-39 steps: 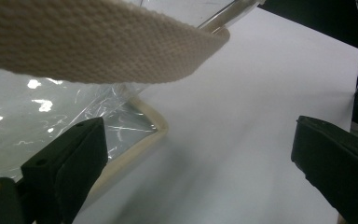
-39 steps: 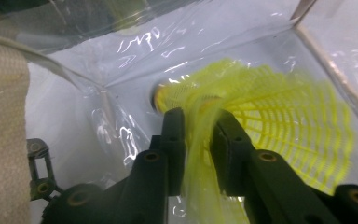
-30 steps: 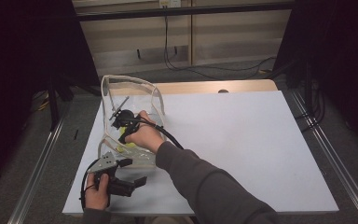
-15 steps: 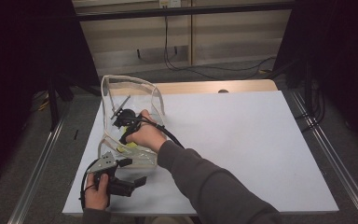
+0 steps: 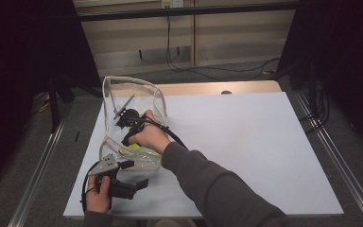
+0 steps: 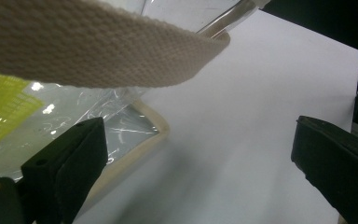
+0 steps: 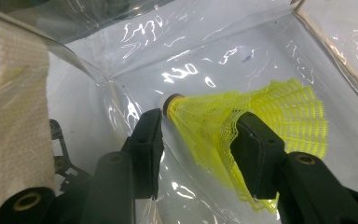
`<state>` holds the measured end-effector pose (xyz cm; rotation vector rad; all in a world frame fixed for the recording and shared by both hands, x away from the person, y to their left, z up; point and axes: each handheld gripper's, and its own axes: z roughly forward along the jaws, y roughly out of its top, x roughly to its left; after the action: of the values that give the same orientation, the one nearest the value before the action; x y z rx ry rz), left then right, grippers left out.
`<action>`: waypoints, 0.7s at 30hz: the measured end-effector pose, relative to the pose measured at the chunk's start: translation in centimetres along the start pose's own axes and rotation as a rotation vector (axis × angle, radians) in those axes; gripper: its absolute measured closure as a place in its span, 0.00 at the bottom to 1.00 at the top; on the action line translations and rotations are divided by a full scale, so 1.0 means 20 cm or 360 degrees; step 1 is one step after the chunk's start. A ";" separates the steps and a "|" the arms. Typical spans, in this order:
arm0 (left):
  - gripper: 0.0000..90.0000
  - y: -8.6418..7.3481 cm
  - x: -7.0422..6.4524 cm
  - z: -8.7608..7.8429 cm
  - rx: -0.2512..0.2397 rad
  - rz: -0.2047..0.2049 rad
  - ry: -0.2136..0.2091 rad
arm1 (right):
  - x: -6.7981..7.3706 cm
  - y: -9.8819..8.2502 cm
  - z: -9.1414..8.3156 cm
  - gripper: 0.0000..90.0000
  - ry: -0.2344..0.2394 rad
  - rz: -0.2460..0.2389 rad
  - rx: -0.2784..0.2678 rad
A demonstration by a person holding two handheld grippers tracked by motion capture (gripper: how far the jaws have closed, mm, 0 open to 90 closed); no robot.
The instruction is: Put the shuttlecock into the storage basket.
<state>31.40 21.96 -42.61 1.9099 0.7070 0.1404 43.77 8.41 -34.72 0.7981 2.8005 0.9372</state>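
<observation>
Right tool (image 7: 196,140) inside clear plastic bag (image 5: 132,94), jaws parted around yellow shuttlecock (image 7: 247,121).
Jaws have just been opening; the mesh-skirted, white-tipped shuttlecock lies between them on the glossy crinkled bag floor, pads not pressing. Left tool (image 6: 200,163) released, near the bag's cream woven strap (image 6: 98,51) on the white bench (image 5: 246,142).

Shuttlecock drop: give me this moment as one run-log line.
phase: release | right gripper: inside clear bag, jaws just opening, yellow shuttlecock between them on bag bottom | left gripper: open, beside bag on white table
</observation>
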 end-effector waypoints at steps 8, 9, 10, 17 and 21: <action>0.04 0.00 0.00 0.00 0.0006 0.0003 0.0002 | 0.00 -0.01 -0.02 0.57 -0.0010 0.0013 0.0023; 0.04 0.00 0.00 0.00 0.0006 0.0003 0.0003 | -0.01 -0.01 -0.03 0.57 -0.0013 0.0013 0.0021; 0.04 0.00 0.00 0.00 0.0006 0.0003 0.0003 | -0.01 -0.01 -0.03 0.57 -0.0014 0.0019 0.0020; 0.04 0.00 0.00 0.00 0.0009 0.0007 0.0005 | -0.02 -0.03 -0.06 0.55 -0.0029 0.0039 0.0032; 0.04 0.00 -0.01 0.00 0.0011 0.0009 0.0002 | -0.04 -0.06 -0.08 0.55 -0.0045 0.0058 0.0037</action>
<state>31.36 21.78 -42.53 1.9187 0.7035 0.1430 43.46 6.36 -34.31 0.8613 2.7867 0.8934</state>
